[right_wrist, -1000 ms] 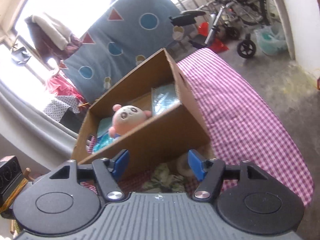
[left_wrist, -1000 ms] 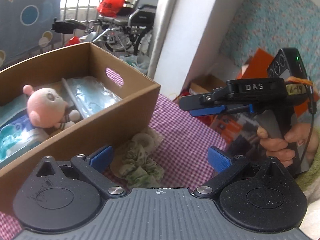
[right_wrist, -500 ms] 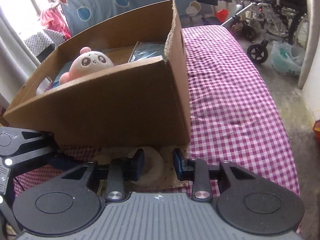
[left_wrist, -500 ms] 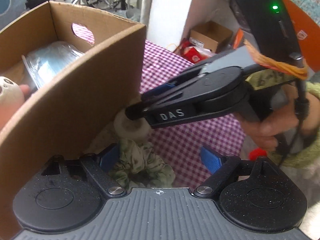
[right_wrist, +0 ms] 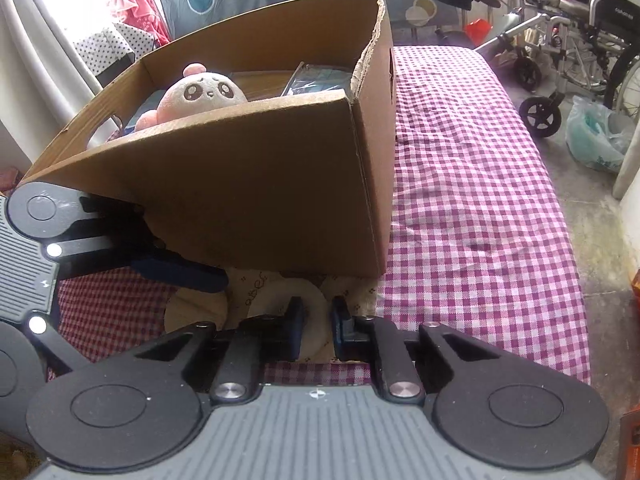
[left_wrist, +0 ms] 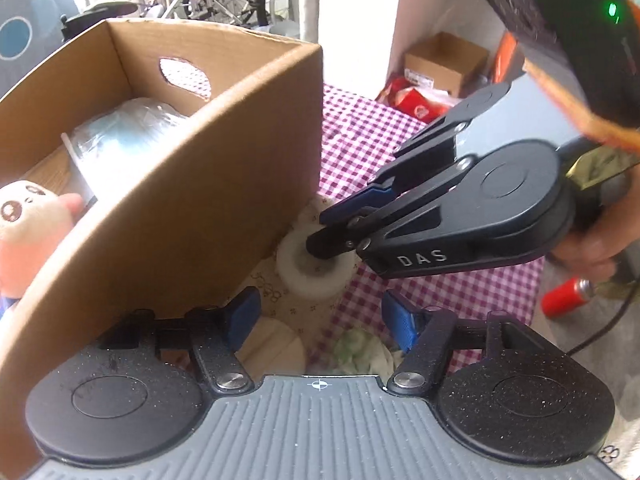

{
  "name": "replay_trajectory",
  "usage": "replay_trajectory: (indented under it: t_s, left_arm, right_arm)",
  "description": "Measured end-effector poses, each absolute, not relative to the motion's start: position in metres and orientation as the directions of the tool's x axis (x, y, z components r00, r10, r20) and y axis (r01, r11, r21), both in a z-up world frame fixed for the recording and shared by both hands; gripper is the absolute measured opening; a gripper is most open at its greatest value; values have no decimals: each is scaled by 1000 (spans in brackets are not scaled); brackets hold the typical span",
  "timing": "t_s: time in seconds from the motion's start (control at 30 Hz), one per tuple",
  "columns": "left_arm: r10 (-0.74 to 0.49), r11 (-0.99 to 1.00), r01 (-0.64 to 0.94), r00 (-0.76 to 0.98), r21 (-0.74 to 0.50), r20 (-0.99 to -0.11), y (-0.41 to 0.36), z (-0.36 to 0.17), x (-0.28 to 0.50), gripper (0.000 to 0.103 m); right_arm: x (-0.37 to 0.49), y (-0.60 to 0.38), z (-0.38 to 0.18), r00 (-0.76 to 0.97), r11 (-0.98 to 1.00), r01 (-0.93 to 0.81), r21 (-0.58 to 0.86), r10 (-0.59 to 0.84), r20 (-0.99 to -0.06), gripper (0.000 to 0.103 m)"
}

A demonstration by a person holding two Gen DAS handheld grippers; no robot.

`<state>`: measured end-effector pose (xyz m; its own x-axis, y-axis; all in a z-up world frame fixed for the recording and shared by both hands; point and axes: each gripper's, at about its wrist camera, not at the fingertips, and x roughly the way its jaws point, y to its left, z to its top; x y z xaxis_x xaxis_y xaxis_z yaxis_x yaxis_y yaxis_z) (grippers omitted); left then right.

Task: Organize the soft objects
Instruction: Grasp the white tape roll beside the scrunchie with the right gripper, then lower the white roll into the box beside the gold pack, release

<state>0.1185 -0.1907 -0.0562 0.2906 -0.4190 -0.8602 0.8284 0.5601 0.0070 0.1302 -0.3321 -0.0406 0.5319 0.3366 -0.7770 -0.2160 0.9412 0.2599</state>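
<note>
Right gripper closing on white ring.

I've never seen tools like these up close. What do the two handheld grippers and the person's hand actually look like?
Both grippers are speckled black plastic with round pivot discs, silver screws, a ribbed grey base and blue finger pads. The right gripper carries white "DAS" lettering, a black box with a green light, orange tape and a black cable. A yellow-green sleeve covers the wrist.

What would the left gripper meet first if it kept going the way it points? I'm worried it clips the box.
Probably the beige patterned cloth between its closing jaws, with the white ring just beyond. The cardboard box sits close beside its left finger; depth is unclear.
</note>
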Motion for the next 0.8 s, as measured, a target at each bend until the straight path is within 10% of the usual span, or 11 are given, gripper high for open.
replay_trajectory:
  t_s: [0.8]
  left_arm:
    - [-549, 556, 829, 418, 56, -724, -168, 13, 89, 48]
  right_arm:
    - [81, -309, 58, 682, 960, -245, 134, 269, -680, 15]
